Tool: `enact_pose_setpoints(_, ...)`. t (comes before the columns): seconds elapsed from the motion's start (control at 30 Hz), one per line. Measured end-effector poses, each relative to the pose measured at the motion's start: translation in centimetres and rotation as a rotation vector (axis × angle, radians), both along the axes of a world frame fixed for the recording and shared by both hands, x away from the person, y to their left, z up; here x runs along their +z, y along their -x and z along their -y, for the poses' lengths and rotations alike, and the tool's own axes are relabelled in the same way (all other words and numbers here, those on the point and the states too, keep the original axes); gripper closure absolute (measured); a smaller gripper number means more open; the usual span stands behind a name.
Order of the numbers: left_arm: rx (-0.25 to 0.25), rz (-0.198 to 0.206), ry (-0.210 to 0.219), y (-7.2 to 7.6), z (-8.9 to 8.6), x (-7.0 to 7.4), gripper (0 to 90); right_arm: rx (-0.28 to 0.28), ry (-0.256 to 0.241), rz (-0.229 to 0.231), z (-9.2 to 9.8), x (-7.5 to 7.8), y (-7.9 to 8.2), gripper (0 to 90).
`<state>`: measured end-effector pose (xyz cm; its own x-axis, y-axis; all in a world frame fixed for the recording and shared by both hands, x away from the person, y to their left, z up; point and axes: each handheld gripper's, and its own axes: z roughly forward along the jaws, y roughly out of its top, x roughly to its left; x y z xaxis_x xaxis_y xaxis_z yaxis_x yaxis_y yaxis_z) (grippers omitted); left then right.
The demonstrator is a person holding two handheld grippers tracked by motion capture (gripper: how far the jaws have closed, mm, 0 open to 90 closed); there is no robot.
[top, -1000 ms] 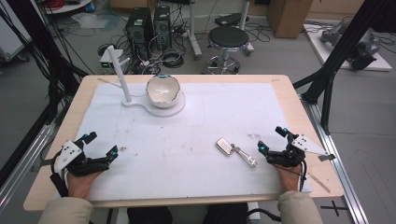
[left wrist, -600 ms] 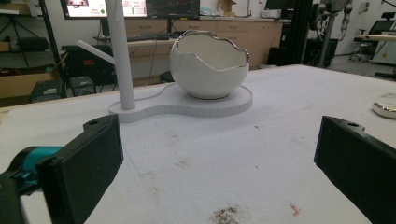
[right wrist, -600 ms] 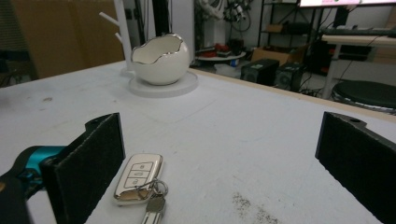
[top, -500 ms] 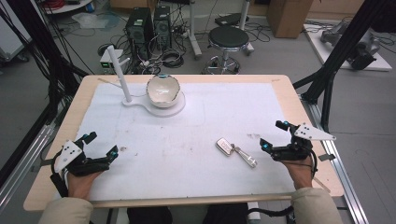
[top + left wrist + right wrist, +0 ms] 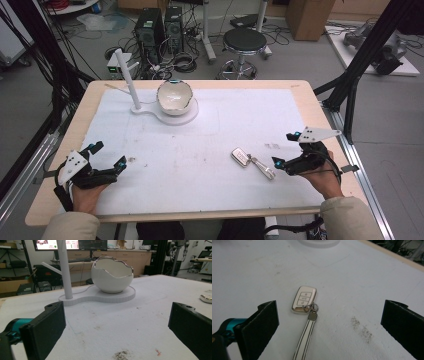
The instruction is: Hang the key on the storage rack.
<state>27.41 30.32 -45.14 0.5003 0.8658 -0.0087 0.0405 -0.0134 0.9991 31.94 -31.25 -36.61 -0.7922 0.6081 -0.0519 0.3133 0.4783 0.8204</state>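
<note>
From the high view, the right tool [image 5: 290,149] sits spread wide just beside the car key fob [image 5: 241,156], which lies flat on the counter [image 5: 210,125] with its strap [image 5: 263,168] trailing toward it; looks like the approach before a grab. Left tool [image 5: 106,155] is idle, released too. Left gripper view gives the eggshell-shaped bowl [image 5: 112,275] on its stand [image 5: 100,296]. Right gripper view shows the fob's buttons [image 5: 303,299] and ring [image 5: 314,307]; next it needs centering, then closing.

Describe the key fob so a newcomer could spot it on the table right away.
On the white mat covering the table, look to the near right, just ahead of the open right gripper. The key fob lies flat there, pale and glossy with three buttons, a ring and a striped strap trailing from it.
</note>
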Motion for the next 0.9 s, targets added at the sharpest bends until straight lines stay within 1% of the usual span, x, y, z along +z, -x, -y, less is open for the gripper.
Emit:
enact_pose_setpoints(0.03, -0.001, 0.0, -0.001, 0.0, 0.0, 0.0, 1.7, 0.006, 0.016, -0.01, -0.2, 0.0, -0.1, 0.5)
enact_pose_setpoints(0.07, 0.001, 0.001, 0.0, 0.0, 0.0, 0.0, 1.7, 0.011, 0.042, -0.025, -0.5, 0.0, -0.2, 0.5)
enact_pose_setpoints(0.13, 0.0, -0.002, 0.0, 0.0, 0.0, 0.0, 1.7, 0.017, 0.076, -0.059, -0.9, -0.1, -0.3, 0.5)
enact_pose_setpoints(0.23, 0.002, -0.002, 0.001, 0.0, 0.0, 0.0, 1.7, 0.032, 0.134, -0.09, -1.5, -0.5, -0.5, 0.5)
enact_pose_setpoints(0.27, 0.001, -0.002, 0.002, 0.0, 0.0, 0.0, 1.7, 0.029, 0.15, -0.104, -1.7, -0.7, -0.6, 0.5)
enact_pose_setpoints(0.3, 0.001, -0.002, 0.002, 0.0, 0.0, 0.0, 1.7, 0.029, 0.15, -0.104, -1.7, -0.7, -0.6, 0.5)
enact_pose_setpoints(0.33, 0.001, -0.003, 0.002, 0.0, 0.0, 0.0, 1.7, 0.036, 0.182, -0.132, -2.1, -1.2, -0.7, 0.6)
enact_pose_setpoints(0.43, 0.002, -0.003, 0.001, 0.0, 0.0, 0.0, 1.7, 0.04, 0.236, -0.161, -2.5, -1.8, -0.8, 0.5)
enact_pose_setpoints(0.47, 0.001, -0.002, -0.001, 0.0, 0.0, 0.0, 1.7, 0.04, 0.236, -0.161, -2.5, -1.8, -0.8, 0.5)
enact_pose_setpoints(0.5, 0.002, -0.002, 0.0, 0.0, 0.0, 0.0, 1.7, 0.041, 0.27, -0.187, -2.9, -2.3, -0.8, 0.5)
enact_pose_setpoints(0.53, 0.002, -0.001, -0.001, 0.0, 0.0, 0.0, 1.7, 0.041, 0.27, -0.187, -2.9, -2.3, -0.8, 0.5)
enact_pose_setpoints(0.6, 0.002, -0.001, -0.003, 0.0, 0.0, 0.0, 1.7, 0.04, 0.291, -0.211, -3.2, -2.6, -0.9, 0.6)
enact_pose_setpoints(0.67, 0.004, -0.003, 0.0, 0.0, 0.0, 0.0, 1.7, 0.044, 0.313, -0.221, -3.5, -2.8, -1.1, 0.6)
enact_pose_setpoints(0.7, 0.004, -0.003, 0.0, 0.0, 0.0, 0.0, 1.7, 0.043, 0.334, -0.24, -3.7, -3.0, -1.1, 1.4)
enact_pose_setpoints(0.8, 0.005, -0.002, -0.001, 0.0, 0.0, 0.0, 1.7, 0.048, 0.363, -0.256, -3.9, -3.3, -1.3, 1.5)
enact_pose_setpoints(0.83, 0.005, -0.003, -0.001, 0.0, 0.0, 0.0, 1.7, 0.048, 0.363, -0.256, -3.9, -3.3, -1.3, 1.5)
enact_pose_setpoints(0.87, 0.004, -0.003, 0.0, 0.0, 0.0, 0.0, 1.7, 0.058, 0.37, -0.273, -4.0, -3.4, -1.3, 4.9)
enact_pose_setpoints(0.9, 0.005, -0.003, 0.0, 0.0, 0.0, 0.0, 1.7, 0.058, 0.37, -0.273, -4.0, -3.4, -1.3, 4.9)
